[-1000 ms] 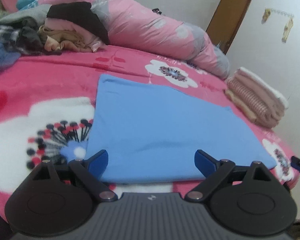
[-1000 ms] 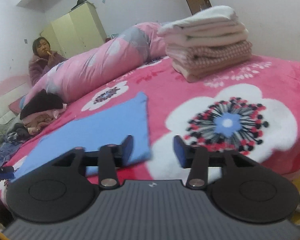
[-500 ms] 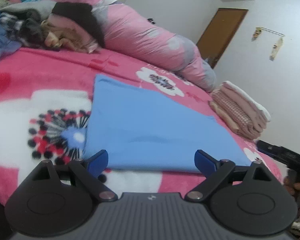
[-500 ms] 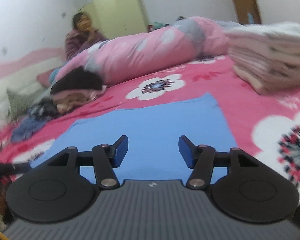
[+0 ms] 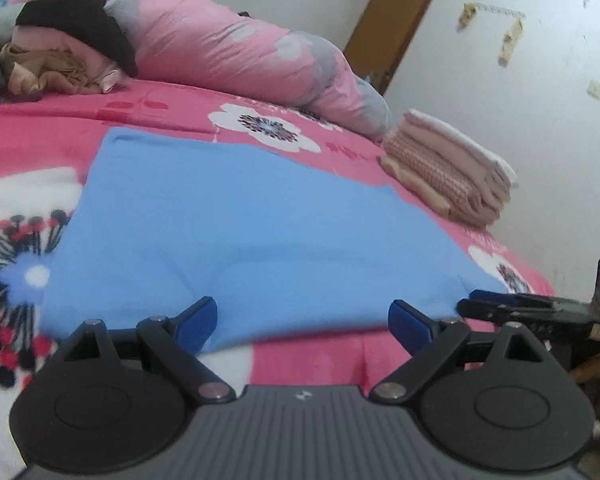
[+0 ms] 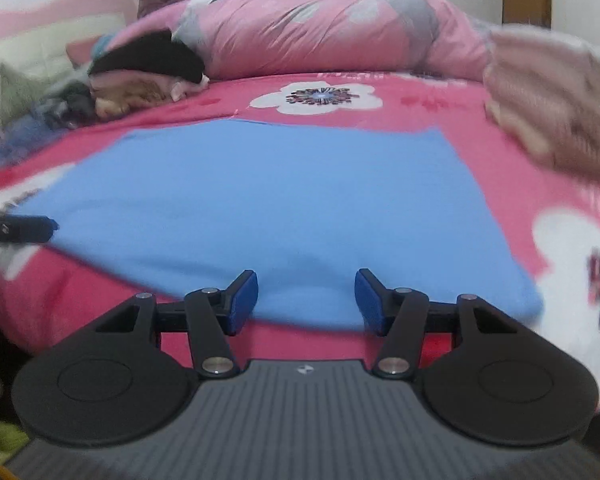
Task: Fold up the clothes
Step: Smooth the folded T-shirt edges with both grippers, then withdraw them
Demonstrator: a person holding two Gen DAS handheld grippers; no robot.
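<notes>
Here both tongs spread, right [image 6: 306,300] closing; blue cloth [image 5: 240,220] near edge blurred (unpinched).

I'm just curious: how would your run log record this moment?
blue cloth: flat | left gripper: open | right gripper: closing, unpinched

Soft even indoor light, faint shadows, fisheye bending at edges, motion blur throughout

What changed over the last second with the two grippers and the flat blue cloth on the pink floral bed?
The right gripper swung from the bed's bare side to face the near edge of the flat blue cloth; its jaws are closing, gripping nothing. The left gripper edged closer to that edge, open. The cloth, the folded pink stack and the rolled pink quilt stayed put.
</notes>
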